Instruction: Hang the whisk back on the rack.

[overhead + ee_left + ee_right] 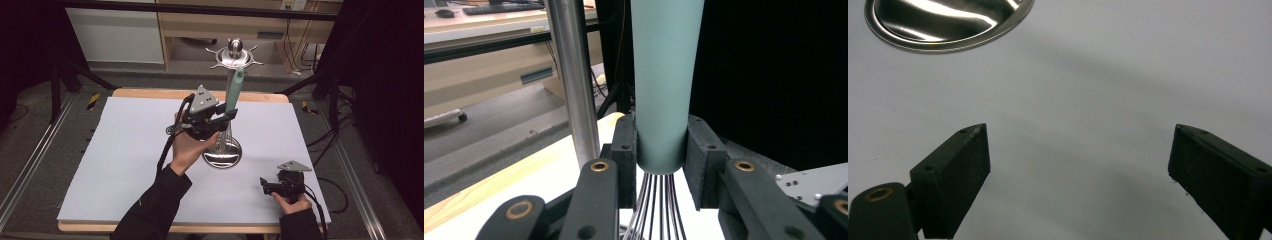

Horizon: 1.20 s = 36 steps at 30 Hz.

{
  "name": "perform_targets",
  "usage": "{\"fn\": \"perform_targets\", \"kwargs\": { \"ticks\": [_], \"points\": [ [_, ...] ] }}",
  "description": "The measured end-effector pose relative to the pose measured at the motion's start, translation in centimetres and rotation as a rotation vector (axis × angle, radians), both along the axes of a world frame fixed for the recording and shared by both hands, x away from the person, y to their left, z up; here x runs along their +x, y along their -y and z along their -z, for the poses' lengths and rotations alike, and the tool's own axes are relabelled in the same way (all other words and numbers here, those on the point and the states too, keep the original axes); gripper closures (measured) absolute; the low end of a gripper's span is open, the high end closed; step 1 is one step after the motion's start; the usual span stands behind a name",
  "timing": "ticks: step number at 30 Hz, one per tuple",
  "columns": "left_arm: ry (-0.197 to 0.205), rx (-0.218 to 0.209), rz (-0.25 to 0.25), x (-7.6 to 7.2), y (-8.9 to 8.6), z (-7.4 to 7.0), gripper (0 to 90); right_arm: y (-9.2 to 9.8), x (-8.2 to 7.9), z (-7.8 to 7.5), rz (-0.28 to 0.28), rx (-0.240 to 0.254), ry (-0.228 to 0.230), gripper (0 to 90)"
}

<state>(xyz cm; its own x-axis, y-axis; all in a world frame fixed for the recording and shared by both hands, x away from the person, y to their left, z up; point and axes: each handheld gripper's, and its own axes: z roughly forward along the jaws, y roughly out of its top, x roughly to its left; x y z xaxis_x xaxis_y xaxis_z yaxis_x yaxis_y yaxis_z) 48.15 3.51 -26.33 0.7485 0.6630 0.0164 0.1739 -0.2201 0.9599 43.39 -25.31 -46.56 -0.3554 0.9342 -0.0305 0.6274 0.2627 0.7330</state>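
Left gripper [226, 118] fingers clenched on whisk [664, 80] handle beside steel stand [223, 152] pole mid-counter [120, 150]; right gripper [1078, 175] fingers released, near stand base, over bare counter.

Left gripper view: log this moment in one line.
left tongs shut on mint-green whisk handle | beside steel stand pole | right tongs open, empty

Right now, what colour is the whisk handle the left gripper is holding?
Pale green, a muted mint. The whisk handle shows best in the left gripper view.
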Motion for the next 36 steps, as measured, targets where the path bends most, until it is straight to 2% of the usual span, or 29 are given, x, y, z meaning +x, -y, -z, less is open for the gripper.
{"fn": "perform_targets", "kwargs": {
  "ticks": [3, 4, 10, 16, 26, 35, 36],
  "points": [
    [0.027, 0.013, -0.001, 0.4, 0.0, 0.3, 69.0, 0.0, 0.0, 0.0, -0.002, 0.002, -0.002, 10.2],
    [0.021, -0.001, -0.005, 0.4, 0.1, 0.4, 69.0, 0.0, 0.0, 0.0, -0.004, 0.002, -0.001, 10.2],
    [0.066, 0.007, -0.008, 0.9, 0.5, 0.7, 68.9, -0.1, 0.0, 0.0, -0.003, 0.008, -0.007, 10.2],
    [0.092, 0.006, -0.014, 1.3, 0.7, 1.0, 68.7, -0.1, 0.0, 0.0, -0.003, 0.007, -0.006, 10.2],
    [0.077, 0.001, -0.008, 1.3, 0.8, 1.0, 66.9, -0.1, -0.1, 0.0, 0.000, 0.009, -0.012, 10.2],
    [0.055, 0.012, -0.008, 0.7, -0.2, 1.8, 49.3, -0.1, -0.1, 0.0, 0.001, 0.001, -0.008, 10.2],
    [0.025, -0.003, -0.017, 0.5, -0.3, 2.0, 46.7, -0.1, -0.1, 0.0, 0.000, 0.004, -0.011, 10.2]
  ]
}}
